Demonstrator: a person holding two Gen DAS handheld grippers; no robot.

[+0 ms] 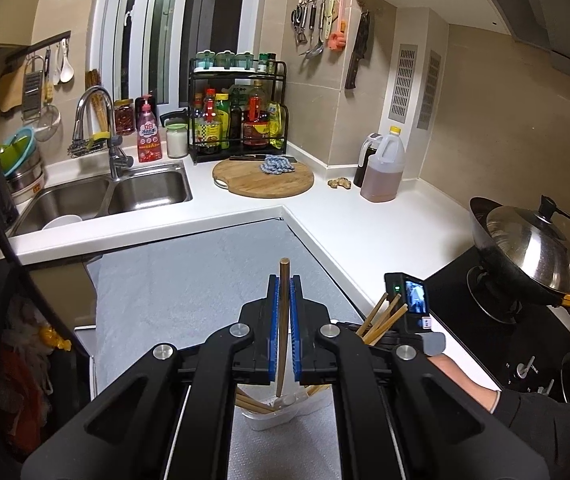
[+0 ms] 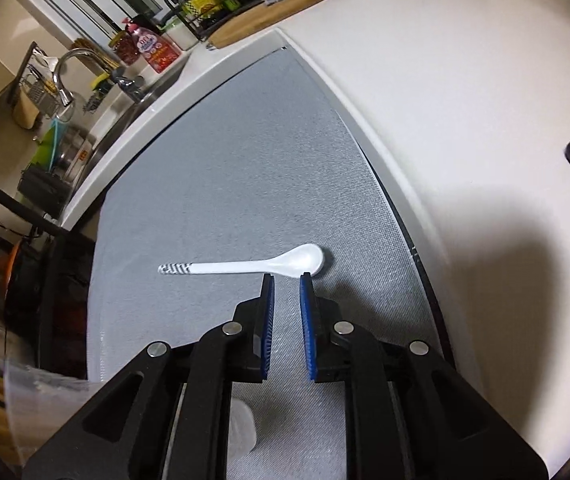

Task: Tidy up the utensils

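Spoon (image 2: 261, 265), white ceramic by the look, is lying flat on the grey mat (image 2: 225, 168), bowl right, patterned handle left. Right gripper (image 2: 287, 280) fingers are sitting narrowly apart, empty, tips just short of the neck. Left gripper (image 1: 284, 292) is clamping one brown chopstick (image 1: 283, 320) upright over a white holder (image 1: 269, 416) with more chopsticks. Judging: stiff, glazed, slippery, chippable; pinching the thin handle near the neck looks best.

A spoon (image 2: 245, 266) is lying crosswise on the mat (image 2: 221, 168) just ahead of the right gripper (image 2: 287, 276) fingertips, bowl toward the right finger. A chopstick (image 1: 283, 320) is standing between the left gripper (image 1: 284, 280) fingers, above a container (image 1: 273, 416).
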